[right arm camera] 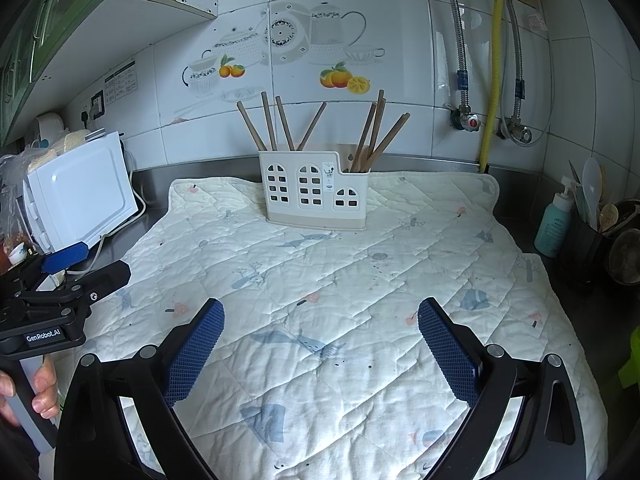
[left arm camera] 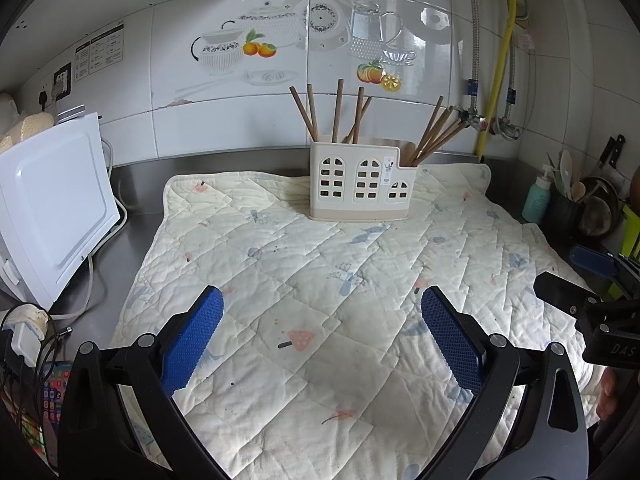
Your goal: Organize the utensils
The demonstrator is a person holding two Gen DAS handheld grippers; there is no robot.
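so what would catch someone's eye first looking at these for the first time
Probably the cream utensil holder with house-shaped windows, standing at the far end of the quilted mat with wooden chopsticks fanning out of it. Nearer the camera, the left gripper and right gripper hang open and empty above the mat.

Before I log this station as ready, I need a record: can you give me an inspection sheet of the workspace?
Surface: quilted mat covers a steel counter; nothing lies loose on the mat.
Job's things: chopsticks stand in two groups in the house-shaped holder at the back.
Clutter: white appliance at left; soap bottle and dark utensil pot at right.
Grippers: left gripper and right gripper open, holding nothing, above the mat.
Cables: white cord and charger at left.
Surroundings: tiled wall, yellow hose.
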